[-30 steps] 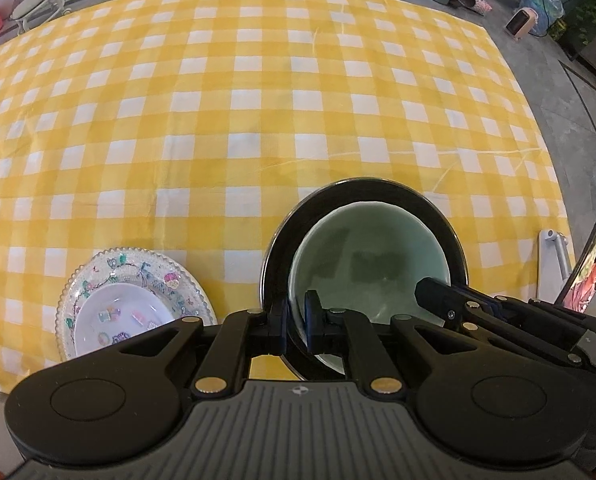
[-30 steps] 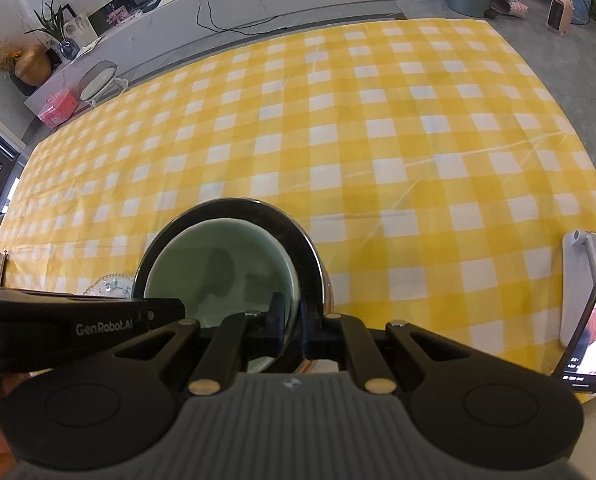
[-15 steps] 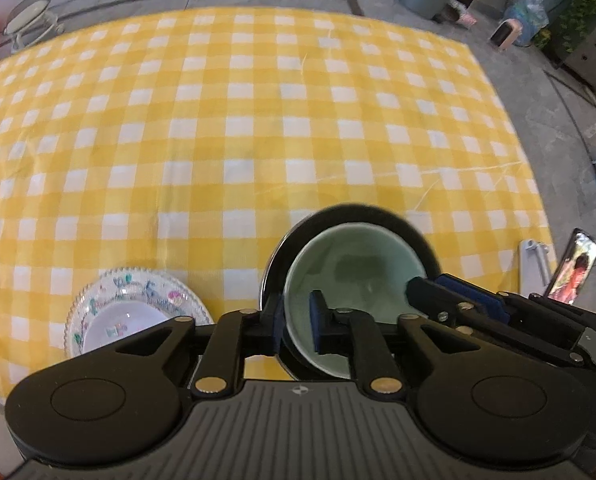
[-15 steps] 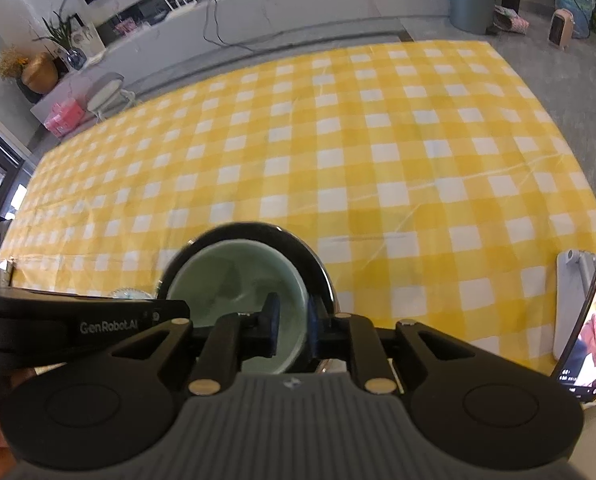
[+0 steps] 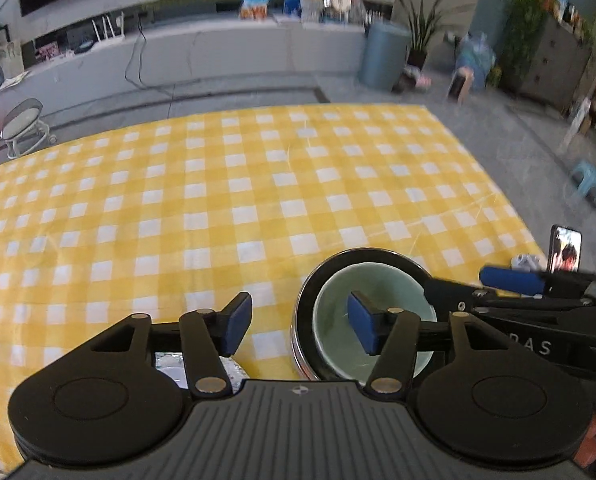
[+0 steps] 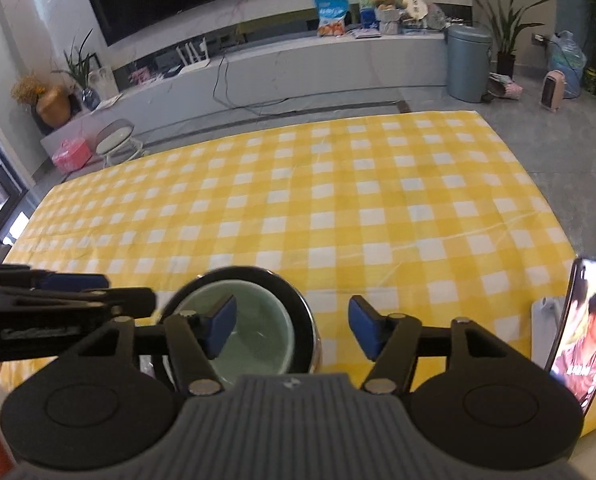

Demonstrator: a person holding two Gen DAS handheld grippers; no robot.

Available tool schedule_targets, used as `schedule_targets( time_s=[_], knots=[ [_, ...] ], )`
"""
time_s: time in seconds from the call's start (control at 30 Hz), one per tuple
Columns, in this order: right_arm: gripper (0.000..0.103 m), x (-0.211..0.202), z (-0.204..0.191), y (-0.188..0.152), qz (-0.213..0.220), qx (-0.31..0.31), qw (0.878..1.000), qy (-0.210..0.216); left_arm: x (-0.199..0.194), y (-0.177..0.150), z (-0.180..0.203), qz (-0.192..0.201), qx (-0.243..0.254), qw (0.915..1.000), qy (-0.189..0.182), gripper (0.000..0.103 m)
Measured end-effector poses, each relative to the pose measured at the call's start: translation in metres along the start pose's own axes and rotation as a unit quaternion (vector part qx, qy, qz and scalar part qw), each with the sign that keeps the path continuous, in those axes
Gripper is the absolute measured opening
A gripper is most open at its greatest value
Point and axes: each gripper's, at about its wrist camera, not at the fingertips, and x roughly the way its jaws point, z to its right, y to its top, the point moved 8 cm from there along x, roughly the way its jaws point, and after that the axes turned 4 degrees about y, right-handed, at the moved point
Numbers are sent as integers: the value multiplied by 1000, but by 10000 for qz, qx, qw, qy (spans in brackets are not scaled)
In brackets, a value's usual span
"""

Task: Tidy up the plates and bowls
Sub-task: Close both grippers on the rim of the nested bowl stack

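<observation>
On yellow tablecloth (image 6: 338, 208), green bowl (image 6: 254, 340) nests in black bowl (image 6: 298, 304).

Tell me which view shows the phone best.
The right wrist view: the phone stands large at the right edge, its lit screen facing the camera. In the left wrist view the phone is small and far off, beyond the right gripper.

Patterned plate (image 5: 202, 372) mostly hidden behind left gripper's (image 5: 300, 322) linkage. Green bowl's (image 6: 254, 340) near rim covered by gripper body. Phone (image 6: 586, 336) cut off at right edge.
</observation>
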Motion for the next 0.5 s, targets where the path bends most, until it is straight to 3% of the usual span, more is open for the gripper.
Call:
schedule_targets(
  time_s=[0.17, 0.5],
  knots=[
    [84, 5, 13, -17, 146, 618, 9980, 76, -4, -18, -10, 516, -599, 9969, -28, 74],
    [86, 29, 39, -44, -128, 2049, 9777, 434, 21, -43, -32, 183, -1859, 9818, -353, 78]
  ],
)
